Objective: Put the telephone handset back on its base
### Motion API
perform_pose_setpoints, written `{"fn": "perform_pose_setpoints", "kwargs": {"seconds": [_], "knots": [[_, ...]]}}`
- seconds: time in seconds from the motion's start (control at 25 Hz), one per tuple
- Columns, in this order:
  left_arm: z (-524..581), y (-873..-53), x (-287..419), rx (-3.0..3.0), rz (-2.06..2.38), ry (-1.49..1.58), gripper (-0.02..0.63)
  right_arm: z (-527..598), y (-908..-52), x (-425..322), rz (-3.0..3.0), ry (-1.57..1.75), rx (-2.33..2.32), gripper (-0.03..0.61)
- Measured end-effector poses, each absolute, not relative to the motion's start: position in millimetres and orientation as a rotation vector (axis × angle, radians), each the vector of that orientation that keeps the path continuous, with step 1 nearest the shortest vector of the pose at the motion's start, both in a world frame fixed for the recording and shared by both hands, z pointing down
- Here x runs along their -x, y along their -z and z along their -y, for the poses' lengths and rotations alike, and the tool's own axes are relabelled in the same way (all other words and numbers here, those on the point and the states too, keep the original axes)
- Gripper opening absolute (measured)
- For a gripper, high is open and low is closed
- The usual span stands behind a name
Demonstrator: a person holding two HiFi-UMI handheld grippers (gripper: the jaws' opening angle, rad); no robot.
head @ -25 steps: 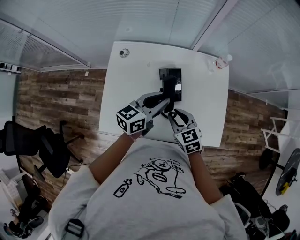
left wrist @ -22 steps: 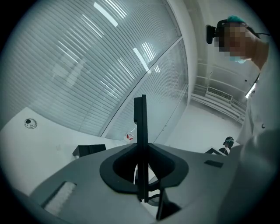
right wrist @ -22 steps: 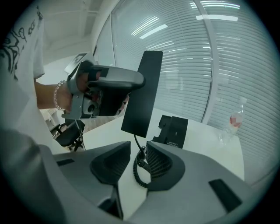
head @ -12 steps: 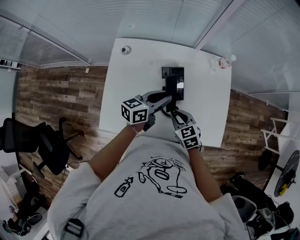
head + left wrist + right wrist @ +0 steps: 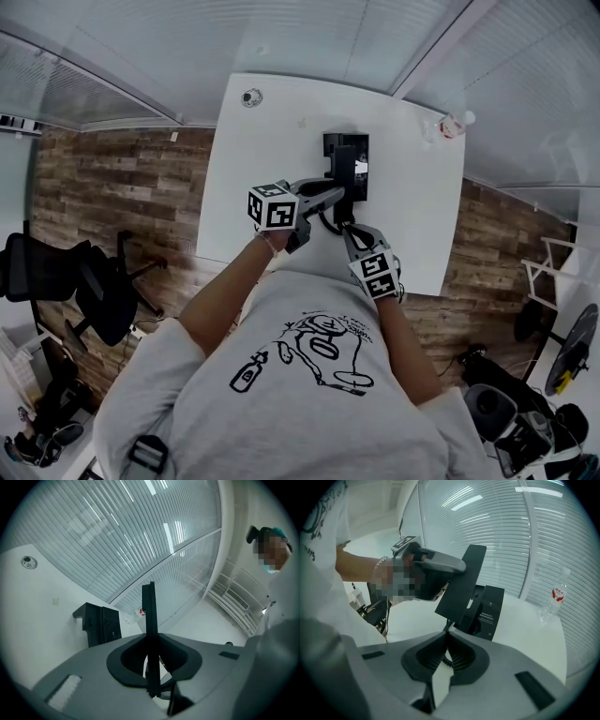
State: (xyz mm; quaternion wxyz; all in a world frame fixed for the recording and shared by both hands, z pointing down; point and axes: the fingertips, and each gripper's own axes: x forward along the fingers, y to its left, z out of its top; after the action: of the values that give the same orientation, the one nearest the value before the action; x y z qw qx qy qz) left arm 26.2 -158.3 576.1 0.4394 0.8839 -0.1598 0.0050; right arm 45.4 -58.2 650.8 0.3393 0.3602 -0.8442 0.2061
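Note:
The black handset [image 5: 344,171] hangs tilted just over the left part of the black phone base [image 5: 330,142] on the white table [image 5: 253,178]. My left gripper [image 5: 330,194] is shut on the handset, which stands edge-on between its jaws in the left gripper view as a thin black handset [image 5: 150,616], with the base [image 5: 101,623] beyond. My right gripper [image 5: 344,228] sits nearer the person, its jaws closed on the coiled cord [image 5: 449,660] below the handset [image 5: 461,588]. The base [image 5: 486,609] lies just behind.
A water bottle [image 5: 452,125] stands at the table's far right corner, and shows as a bottle [image 5: 553,599] in the right gripper view. A small round object [image 5: 249,97] lies at the far left corner. An office chair [image 5: 84,281] stands on the wood floor to the left.
My left gripper has carried the handset farther from the person, toward the base. The right gripper has stayed close to where it was.

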Motion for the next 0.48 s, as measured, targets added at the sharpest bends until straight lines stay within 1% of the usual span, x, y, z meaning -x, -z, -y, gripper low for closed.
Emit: {"fn": "perform_pose_setpoints", "kwargs": {"seconds": [0.48], "knots": [[173, -619, -22, -2.039, 0.338, -0.028, 0.081, 58, -663, -45, 2.193, -0.578, -0.895, 0.012]]}}
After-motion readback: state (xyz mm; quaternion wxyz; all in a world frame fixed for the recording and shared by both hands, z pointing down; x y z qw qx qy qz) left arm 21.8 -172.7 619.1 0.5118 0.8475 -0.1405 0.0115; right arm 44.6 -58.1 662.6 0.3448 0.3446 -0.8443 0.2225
